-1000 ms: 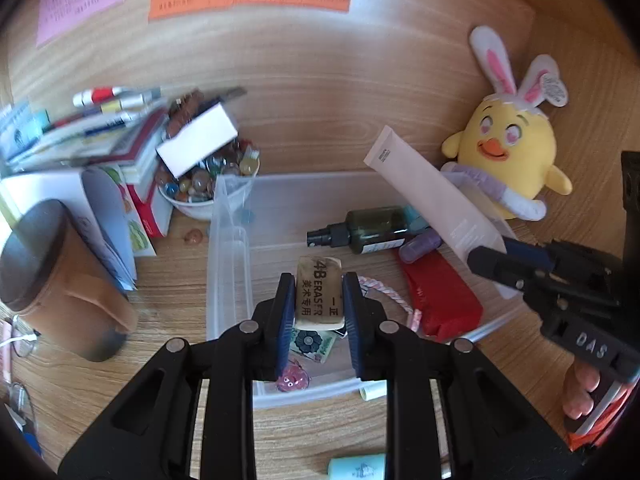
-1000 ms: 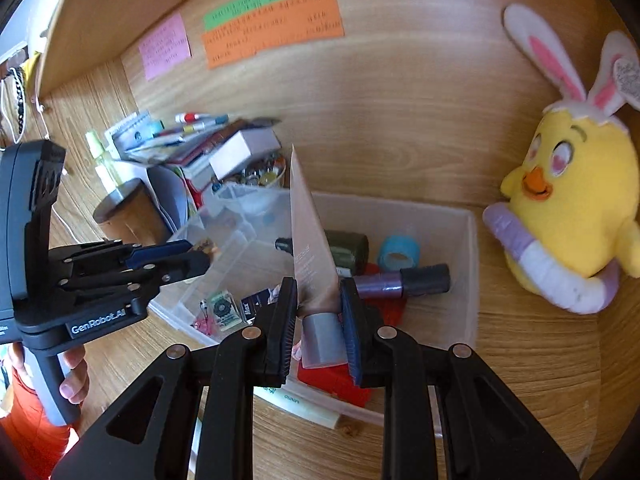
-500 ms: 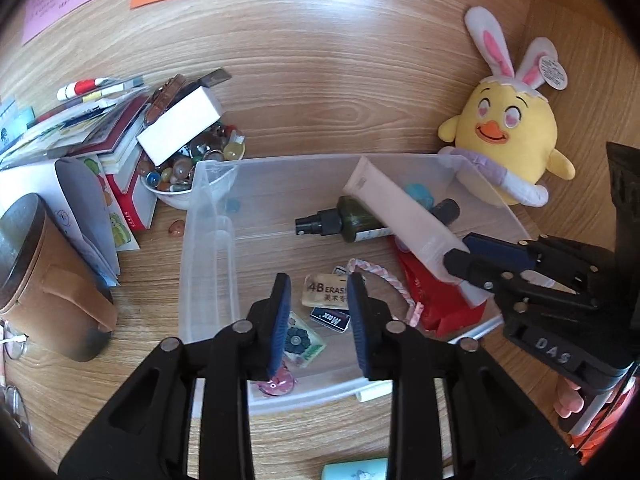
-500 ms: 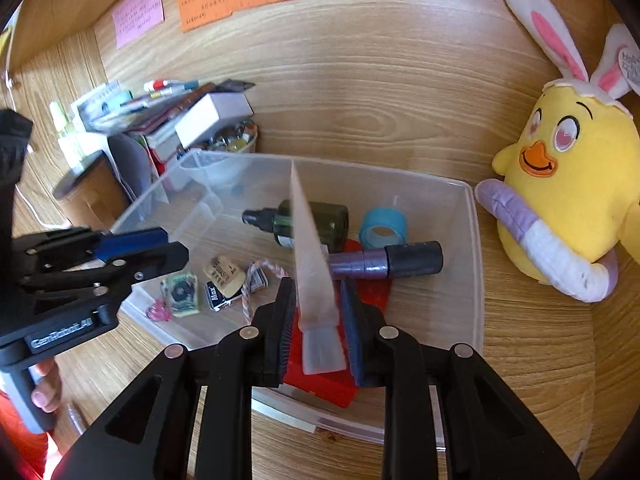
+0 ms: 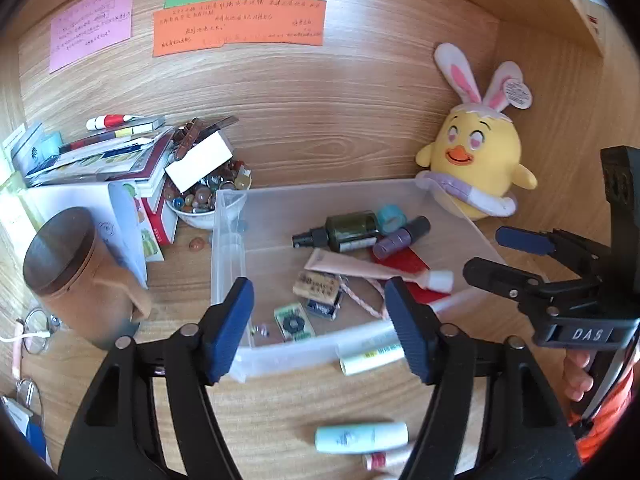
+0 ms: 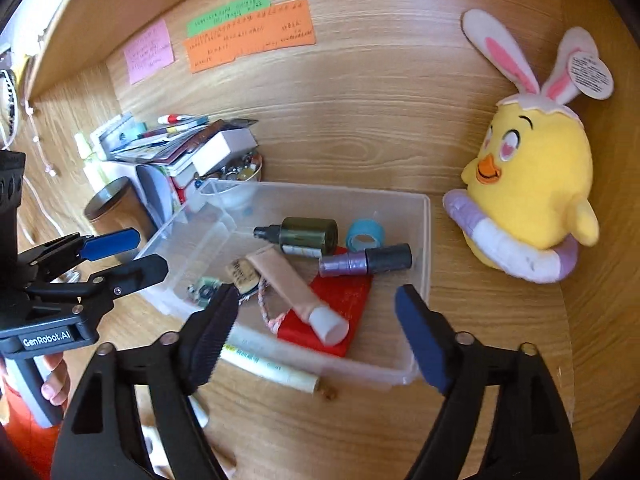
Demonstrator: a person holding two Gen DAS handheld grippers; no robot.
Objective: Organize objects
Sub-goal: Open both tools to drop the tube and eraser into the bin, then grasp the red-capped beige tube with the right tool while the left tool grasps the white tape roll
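Observation:
A clear plastic bin (image 5: 228, 248) (image 6: 420, 248) on the wooden desk holds a tan eraser (image 5: 316, 285) (image 6: 241, 271), a pink tube (image 5: 360, 269) (image 6: 292, 288), a dark spray bottle (image 5: 344, 232) (image 6: 304, 236), a purple bottle (image 5: 400, 236) (image 6: 364, 261), a blue tape roll (image 6: 365, 236) and a red pouch (image 6: 340, 300). My left gripper (image 5: 320, 328) is open and empty, in front of the bin. My right gripper (image 6: 316, 332) is open and empty, above the bin's near edge.
A yellow bunny plush (image 5: 476, 160) (image 6: 532, 184) sits right of the bin. A bead bowl (image 5: 204, 196), books and a brown jar (image 5: 68, 268) stand left. A pale yellow tube (image 5: 372, 354) (image 6: 272, 366) and a light blue tube (image 5: 360, 438) lie in front.
The left gripper let the eraser go into the bin, the right gripper released the pink tube there. Both opened wide and pulled back.

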